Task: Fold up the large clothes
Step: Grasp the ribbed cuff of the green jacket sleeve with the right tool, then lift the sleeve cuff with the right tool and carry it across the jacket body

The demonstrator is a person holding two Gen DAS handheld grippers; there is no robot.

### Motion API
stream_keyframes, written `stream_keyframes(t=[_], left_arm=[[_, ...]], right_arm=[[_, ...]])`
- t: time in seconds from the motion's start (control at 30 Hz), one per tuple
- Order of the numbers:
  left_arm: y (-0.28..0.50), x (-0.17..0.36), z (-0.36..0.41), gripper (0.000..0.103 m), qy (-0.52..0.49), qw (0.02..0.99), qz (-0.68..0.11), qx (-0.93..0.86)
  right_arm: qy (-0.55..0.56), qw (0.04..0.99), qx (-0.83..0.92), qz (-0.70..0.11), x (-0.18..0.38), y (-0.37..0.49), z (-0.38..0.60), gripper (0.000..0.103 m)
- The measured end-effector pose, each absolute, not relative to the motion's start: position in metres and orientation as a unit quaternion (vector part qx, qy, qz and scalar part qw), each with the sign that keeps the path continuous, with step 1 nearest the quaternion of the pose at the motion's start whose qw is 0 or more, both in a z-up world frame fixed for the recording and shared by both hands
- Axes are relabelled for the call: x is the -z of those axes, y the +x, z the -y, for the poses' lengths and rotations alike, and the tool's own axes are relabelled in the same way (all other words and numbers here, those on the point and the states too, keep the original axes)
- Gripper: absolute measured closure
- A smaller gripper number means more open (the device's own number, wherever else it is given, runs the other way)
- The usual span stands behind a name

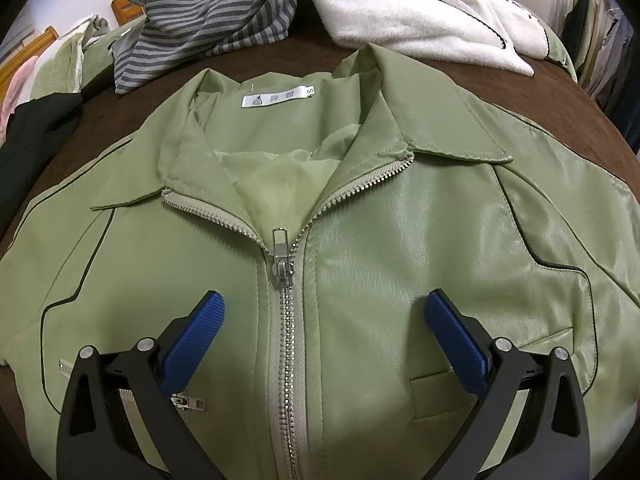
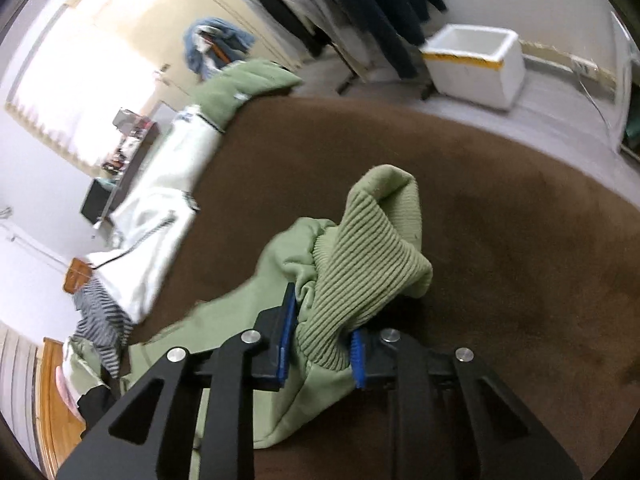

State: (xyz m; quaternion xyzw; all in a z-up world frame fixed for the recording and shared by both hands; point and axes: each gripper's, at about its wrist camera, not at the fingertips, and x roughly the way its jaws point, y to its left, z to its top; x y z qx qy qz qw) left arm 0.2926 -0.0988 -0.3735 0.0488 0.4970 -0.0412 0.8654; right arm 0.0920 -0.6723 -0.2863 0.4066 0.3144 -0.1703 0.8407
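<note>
Clearly the left gripper (image 1: 324, 320) holds its blue fingers (image 1: 196, 340) wide apart above the chest of the green jacket (image 1: 400, 248), which lies front-up on the brown bed cover (image 2: 500, 220); the zipper (image 1: 285, 320) runs up between them and the collar sits beyond their tips. The right gripper (image 2: 322, 344) has its fingers (image 2: 286, 332) clamped on the jacket's ribbed cuff (image 2: 368, 256), which bunches up just past the tips with the sleeve trailing off to their left. A white garment (image 1: 400, 12) and a striped one (image 1: 208, 16) lie farther off.
</note>
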Motion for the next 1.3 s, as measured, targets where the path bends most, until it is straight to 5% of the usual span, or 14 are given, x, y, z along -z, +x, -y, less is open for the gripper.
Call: stream_keyframes(t=[0.5,0.73,1.3], left_arm=[[0.249,0.331,0.069,0.006,0.091,0.853,-0.51,0.069],[0.23,0.352,0.03,0.006,0.09,0.833,-0.544,0.052],[0.222,0.355,-0.004,0.006,0.049,0.833,-0.547,0.069]], right_arm=[[0.25,0.937,0.06,-0.238,0.078,0.127,0.526,0.084],[0.18,0.964,-0.004,-0.196,-0.01,0.14,0.422,0.09],[0.083,0.969,-0.081,-0.217,-0.078,0.17,0.261,0.092]])
